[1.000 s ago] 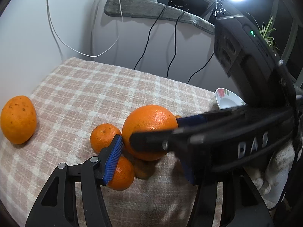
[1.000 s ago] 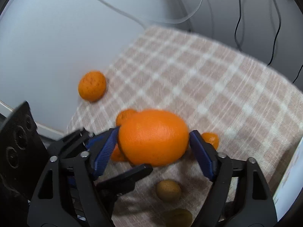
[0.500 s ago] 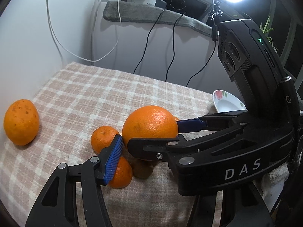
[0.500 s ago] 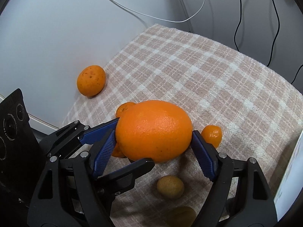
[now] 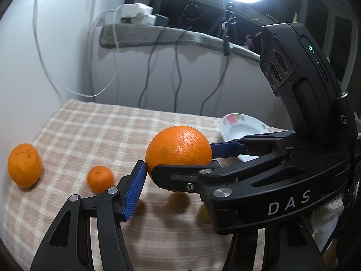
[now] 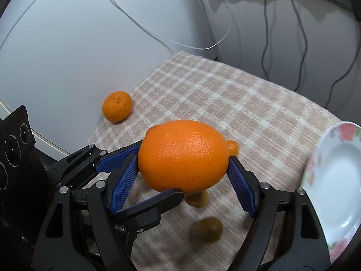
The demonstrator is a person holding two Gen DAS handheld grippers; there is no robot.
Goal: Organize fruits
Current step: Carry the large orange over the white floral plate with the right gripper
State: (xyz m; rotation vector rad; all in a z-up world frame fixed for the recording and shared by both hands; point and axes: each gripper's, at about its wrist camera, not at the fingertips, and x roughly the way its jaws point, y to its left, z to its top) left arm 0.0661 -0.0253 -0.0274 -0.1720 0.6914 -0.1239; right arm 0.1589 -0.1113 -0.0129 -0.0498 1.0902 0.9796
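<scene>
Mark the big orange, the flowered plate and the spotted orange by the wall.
big orange (image 6: 182,155): right wrist view, middle of its peel.
flowered plate (image 6: 338,180): right wrist view, bare white well.
spotted orange (image 6: 116,106): right wrist view, middle of its skin.

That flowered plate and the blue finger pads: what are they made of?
The plate looks like glazed ceramic, or possibly melamine: white, glossy, with printed flowers on the rim. The blue pads look like ribbed rubber or soft plastic: matte, with fine ridges.
</scene>
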